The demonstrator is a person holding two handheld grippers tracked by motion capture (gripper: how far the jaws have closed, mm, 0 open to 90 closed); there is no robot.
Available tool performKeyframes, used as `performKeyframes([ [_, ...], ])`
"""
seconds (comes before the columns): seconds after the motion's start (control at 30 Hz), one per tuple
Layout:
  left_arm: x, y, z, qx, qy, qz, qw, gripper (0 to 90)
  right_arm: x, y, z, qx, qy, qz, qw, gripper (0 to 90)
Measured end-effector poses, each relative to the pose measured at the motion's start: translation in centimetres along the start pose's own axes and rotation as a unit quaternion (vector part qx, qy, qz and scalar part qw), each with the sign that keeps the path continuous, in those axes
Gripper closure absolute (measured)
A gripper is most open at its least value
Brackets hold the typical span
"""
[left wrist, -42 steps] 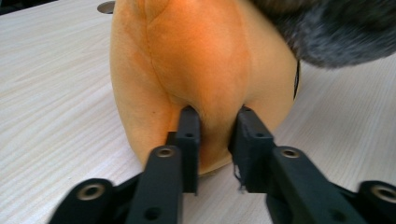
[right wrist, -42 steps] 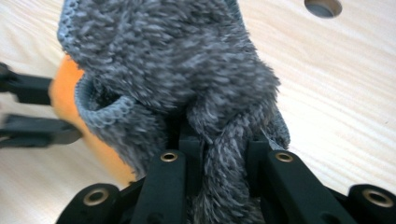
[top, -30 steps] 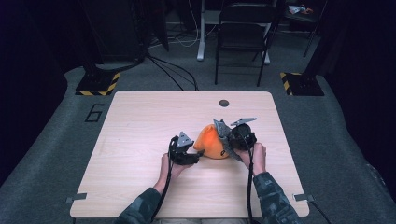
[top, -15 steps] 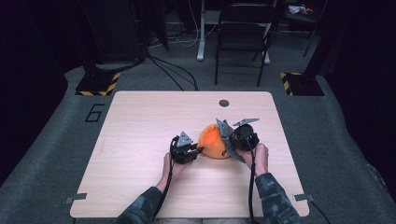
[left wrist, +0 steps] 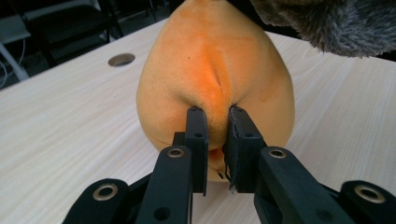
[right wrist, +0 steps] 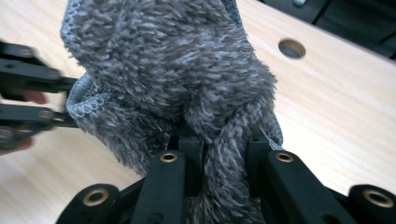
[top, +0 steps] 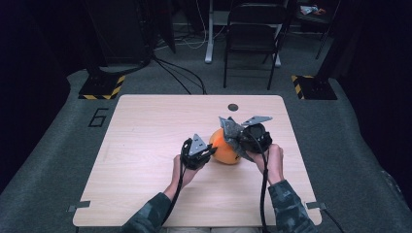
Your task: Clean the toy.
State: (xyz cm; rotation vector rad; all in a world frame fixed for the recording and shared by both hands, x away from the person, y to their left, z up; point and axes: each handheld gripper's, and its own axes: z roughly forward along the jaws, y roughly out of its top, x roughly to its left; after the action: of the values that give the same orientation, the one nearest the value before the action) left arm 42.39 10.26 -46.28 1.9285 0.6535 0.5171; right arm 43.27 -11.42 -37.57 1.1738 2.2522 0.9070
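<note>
An orange plush ball [top: 224,151] rests on the wooden table [top: 145,131], right of its middle. My left gripper [top: 210,152] meets it from the left. In the left gripper view its jaws have just been closing, and my left gripper [left wrist: 215,113] now pinches a fold of the orange plush [left wrist: 210,60]. A grey fuzzy cloth [top: 232,130] drapes over the ball's right side. My right gripper [right wrist: 224,140] is shut on a bunch of that grey cloth [right wrist: 177,60], held above the table.
A round cable hole [top: 233,107] sits near the table's far edge. Beyond the table stand a black chair [top: 252,29] and floor cables. The person's sleeves come in at the near edge.
The left jaws closed onto the orange plush. The right gripper rose a little with the grey cloth, pulling it up off the ball.
</note>
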Motion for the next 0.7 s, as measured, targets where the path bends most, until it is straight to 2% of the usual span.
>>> performKeyframes([
  [0.1,-0.7,0.2,0.1,-0.003,-0.004,0.018,0.9998,80.2,2.0,0.7,-0.6,0.008,-0.006,-0.033,0.9994,74.6],
  [0.17,-1.0,0.2,0.0,-0.009,-0.006,0.035,0.9993,80.2,2.9,1.0,-0.6,0.015,-0.012,-0.058,0.9981,74.2],
  [0.23,-1.5,0.2,0.1,-0.009,-0.011,0.048,0.9988,80.2,3.4,1.1,-0.4,0.018,-0.014,-0.071,0.9972,73.6],
  [0.3,-1.8,0.2,0.2,-0.01,-0.01,0.052,0.9986,80.3,3.7,1.0,0.0,0.033,-0.027,-0.075,0.9963,73.7],
  [0.4,-2.2,0.2,0.3,0.001,-0.009,0.073,0.9973,80.4,3.7,0.4,1.3,0.048,-0.033,-0.083,0.9948,74.1],
  [0.43,-2.3,0.1,0.4,0.001,-0.012,0.07,0.9975,80.5,3.7,0.2,1.4,0.059,-0.033,-0.084,0.9941,74.3],
  [0.47,-2.3,0.1,0.4,0.0,-0.01,0.07,0.9975,80.6,3.6,0.2,1.6,0.053,-0.036,-0.092,0.9937,74.5],
  [0.7,-2.5,0.1,0.4,0.001,-0.02,0.069,0.9974,81.0,2.7,-0.1,1.7,0.057,-0.035,-0.074,0.995,75.3],
])
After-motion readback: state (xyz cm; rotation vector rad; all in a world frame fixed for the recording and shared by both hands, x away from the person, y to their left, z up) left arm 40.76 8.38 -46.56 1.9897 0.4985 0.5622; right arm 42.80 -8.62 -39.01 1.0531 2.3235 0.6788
